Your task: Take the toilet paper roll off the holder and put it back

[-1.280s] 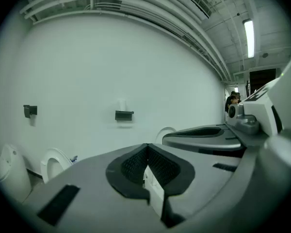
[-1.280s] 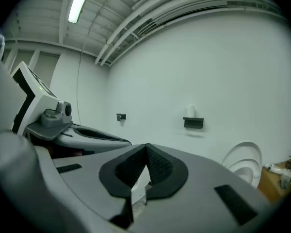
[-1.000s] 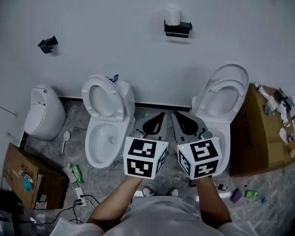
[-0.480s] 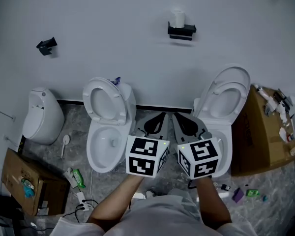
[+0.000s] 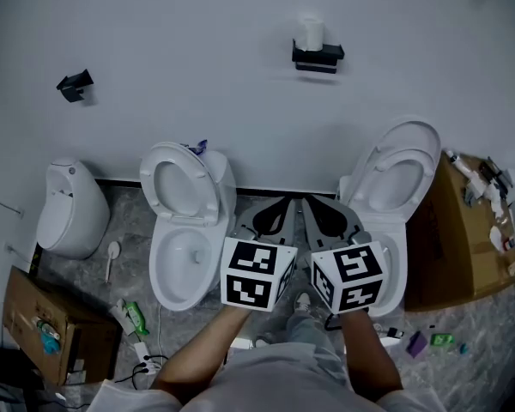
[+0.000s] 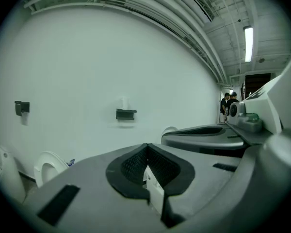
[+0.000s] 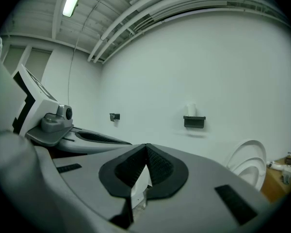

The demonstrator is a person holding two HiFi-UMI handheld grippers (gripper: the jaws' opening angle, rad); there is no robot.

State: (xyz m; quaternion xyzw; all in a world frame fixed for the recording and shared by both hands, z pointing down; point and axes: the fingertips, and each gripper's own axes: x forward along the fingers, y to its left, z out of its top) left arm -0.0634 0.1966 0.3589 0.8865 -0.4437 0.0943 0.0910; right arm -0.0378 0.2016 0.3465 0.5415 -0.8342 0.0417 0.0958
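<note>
A white toilet paper roll (image 5: 309, 33) stands upright on a black wall holder (image 5: 318, 56), high on the white wall. It is far ahead of both grippers. My left gripper (image 5: 279, 204) and right gripper (image 5: 314, 202) are held side by side low in the head view, pointing toward the wall. Both are shut with nothing between the pads. In the left gripper view the roll (image 6: 123, 102) and holder (image 6: 126, 114) appear small above the shut left gripper (image 6: 146, 145). In the right gripper view the roll (image 7: 191, 109) sits on the holder (image 7: 194, 122), beyond the shut right gripper (image 7: 146, 146).
Two white toilets with raised lids stand against the wall, one to the left (image 5: 184, 221) and one to the right (image 5: 395, 191). A smaller white fixture (image 5: 69, 209) is further left. Cardboard boxes (image 5: 451, 230) (image 5: 43, 316) flank them. A second black holder (image 5: 75, 84) is on the wall at left.
The head view has shifted slightly, so the holder and toilets sit a little differently in frame. Both grippers stay shut, side by side, in about the same place.
</note>
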